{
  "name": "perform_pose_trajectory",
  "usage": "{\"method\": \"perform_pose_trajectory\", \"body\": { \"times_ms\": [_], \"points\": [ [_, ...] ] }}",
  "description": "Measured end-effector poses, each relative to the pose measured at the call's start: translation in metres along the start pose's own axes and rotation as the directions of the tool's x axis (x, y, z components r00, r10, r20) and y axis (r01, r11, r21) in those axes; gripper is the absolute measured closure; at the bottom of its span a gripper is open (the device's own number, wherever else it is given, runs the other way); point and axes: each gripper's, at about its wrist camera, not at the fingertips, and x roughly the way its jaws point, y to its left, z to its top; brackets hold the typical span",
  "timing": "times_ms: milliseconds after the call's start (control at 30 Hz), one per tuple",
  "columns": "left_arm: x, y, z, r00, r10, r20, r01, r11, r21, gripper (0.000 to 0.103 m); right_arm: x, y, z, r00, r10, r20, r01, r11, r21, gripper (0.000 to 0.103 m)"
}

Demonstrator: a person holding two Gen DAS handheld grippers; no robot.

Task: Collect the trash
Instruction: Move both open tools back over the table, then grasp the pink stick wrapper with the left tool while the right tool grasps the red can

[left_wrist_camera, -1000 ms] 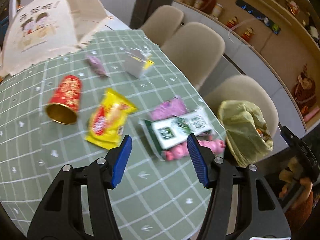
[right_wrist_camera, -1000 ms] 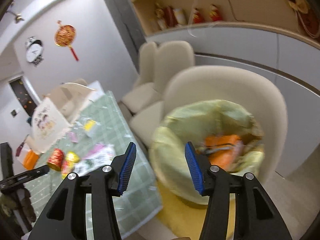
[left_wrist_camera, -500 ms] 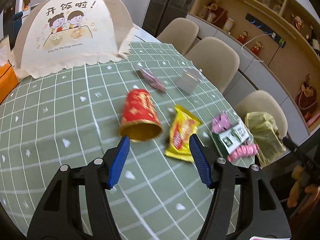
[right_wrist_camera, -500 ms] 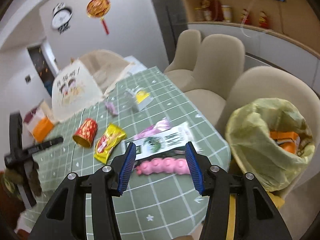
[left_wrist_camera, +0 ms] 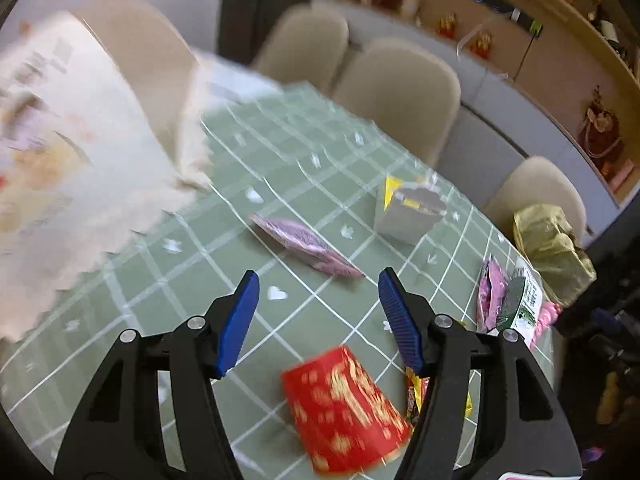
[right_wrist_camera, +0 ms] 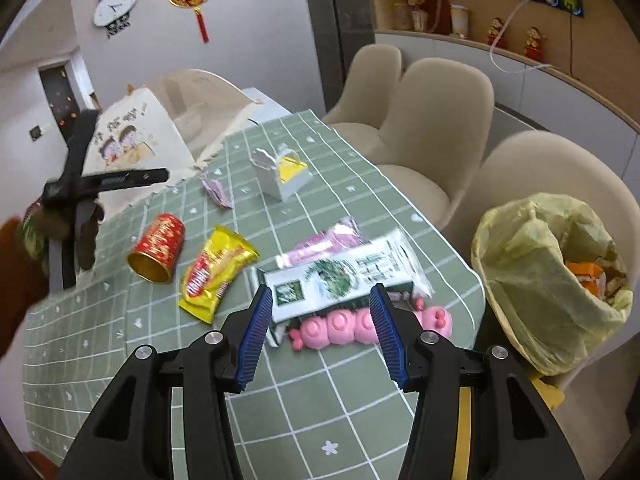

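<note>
Lying on the table's [right_wrist_camera: 280, 400] green cloth are a red cup [right_wrist_camera: 158, 249], yellow wrapper [right_wrist_camera: 216, 270] and pink toy [right_wrist_camera: 344, 326]. Only the right view shows inside the trash bag [right_wrist_camera: 532, 280] on the chair. Both grippers [left_wrist_camera: 316, 312] [right_wrist_camera: 320, 330] gape wide, empty.

Little can actually be read. In the right wrist view, the cream fabric food-cover tent [right_wrist_camera: 136, 140] at the far end of the bench carries a row of dark Chinese characters above a cartoon of two children, but they are too small and tilted to make out. The red cylindrical paper cup [right_wrist_camera: 158, 249] lying on its side bears gold Chinese characters, also unreadable. The yellow foil snack bag [right_wrist_camera: 216, 272] has a red oval brand logo with blurred white lettering. The white and green flat packet [right_wrist_camera: 340, 278] shows lines of small print, too fine to read. The round panda-shaped wall clock [right_wrist_camera: 114, 4] has a dial whose numerals cannot be told.
</note>
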Motion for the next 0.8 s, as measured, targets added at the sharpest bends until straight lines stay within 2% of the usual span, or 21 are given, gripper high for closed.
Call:
{"method": "perform_pose_trajectory", "body": {
  "times_ms": [67, 133, 267, 333, 400, 433, 500, 633, 800],
  "points": [
    [0.022, 0.013, 0.013, 0.999, -0.017, -0.039, 0.016, 0.999, -0.035, 0.044, 0.005, -0.008, -0.004, 1.0, -0.008, -0.021, 0.009, 0.999, 0.034, 0.055],
    [0.045, 0.028, 0.027, 0.993, -0.073, -0.092, 0.062, 0.992, -0.114, 0.044, 0.009, -0.016, -0.007, 0.999, -0.021, -0.03, 0.023, 0.997, 0.07, 0.055],
    [0.08, 0.037, 0.038, 0.985, -0.072, -0.159, 0.04, 0.979, -0.197, 0.044, 0.015, -0.025, -0.01, 0.996, -0.075, -0.041, 0.079, 0.992, 0.097, 0.055],
    [0.09, 0.034, 0.042, 0.982, -0.075, -0.175, 0.038, 0.978, -0.206, 0.053, 0.017, -0.024, -0.011, 0.994, -0.101, -0.046, 0.105, 0.99, 0.09, 0.055],
    [0.093, 0.029, 0.044, 0.982, -0.076, -0.17, 0.04, 0.977, -0.209, 0.081, 0.02, -0.021, -0.012, 0.991, -0.118, -0.055, 0.122, 0.99, 0.074, 0.055],
    [0.092, 0.029, 0.045, 0.984, -0.08, -0.161, 0.045, 0.976, -0.214, 0.084, 0.021, -0.019, -0.012, 0.991, -0.121, -0.059, 0.125, 0.99, 0.067, 0.055],
    [0.085, 0.026, 0.046, 0.985, -0.124, -0.123, 0.092, 0.966, -0.241, 0.091, 0.024, -0.015, -0.012, 0.991, -0.12, -0.067, 0.124, 0.991, 0.056, 0.055],
    [0.04, 0.017, 0.038, 0.982, -0.189, -0.022, 0.176, 0.948, -0.265, 0.093, 0.025, -0.001, -0.007, 0.995, -0.081, -0.056, 0.083, 0.996, 0.037, 0.055],
    [-0.037, 0.008, 0.012, 0.981, -0.173, 0.09, 0.19, 0.955, -0.229, 0.093, 0.033, 0.041, 0.011, 0.999, 0.028, -0.041, -0.03, 0.999, -0.032, 0.055]
  ]
}}
